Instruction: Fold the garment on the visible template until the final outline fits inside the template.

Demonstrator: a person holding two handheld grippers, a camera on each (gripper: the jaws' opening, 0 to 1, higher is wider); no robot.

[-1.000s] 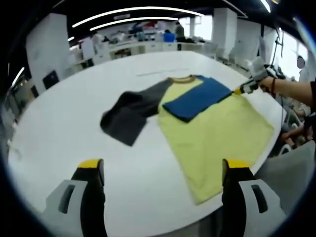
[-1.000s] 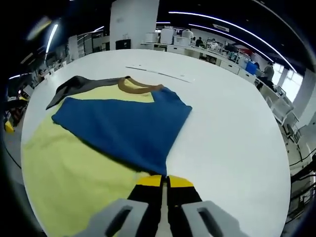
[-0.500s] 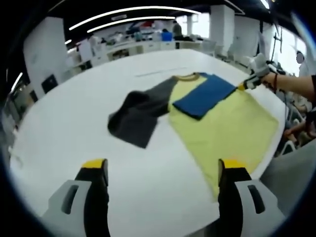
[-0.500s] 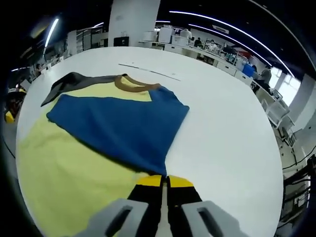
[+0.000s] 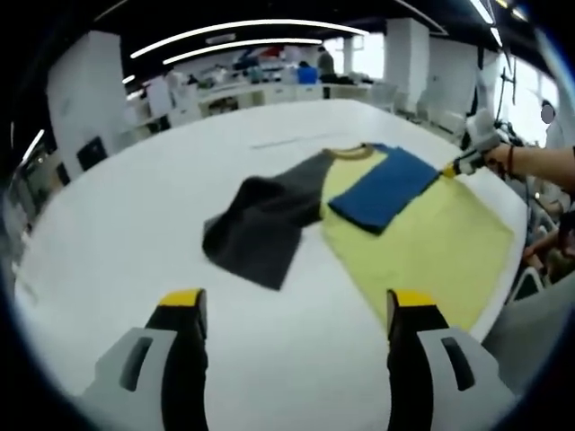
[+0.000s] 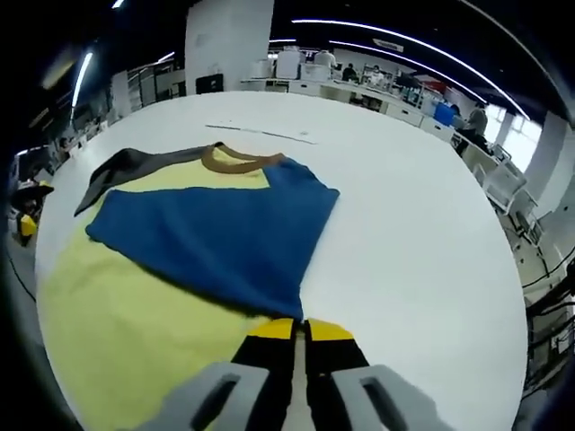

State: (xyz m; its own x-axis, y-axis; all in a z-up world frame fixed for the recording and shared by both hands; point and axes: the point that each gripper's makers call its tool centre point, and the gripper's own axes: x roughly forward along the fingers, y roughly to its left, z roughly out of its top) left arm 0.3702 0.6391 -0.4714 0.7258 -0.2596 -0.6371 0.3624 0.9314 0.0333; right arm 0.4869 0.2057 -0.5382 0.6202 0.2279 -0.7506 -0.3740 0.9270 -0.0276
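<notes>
The yellow T-shirt with one blue sleeve and one dark grey sleeve [image 5: 422, 242] lies flat on the round white worktop [image 5: 135, 233], blue sleeve folded over its chest. The right tool [image 6: 298, 329], jaws closed, pinches the garment's edge by that sleeve. The left tool [image 5: 296, 310] hangs open near the worktop's edge, apart from the shirt.

Broad white tabletop [image 5: 135, 206], rounded at the edge. Far across it, a thin dark line [image 6: 260, 133]. Beyond, white pillar [image 6: 227, 45], desks with equipment [image 6: 359, 90], long ceiling light strips [image 5: 243, 22]. Bright windows [image 5: 440, 54] at far right.
</notes>
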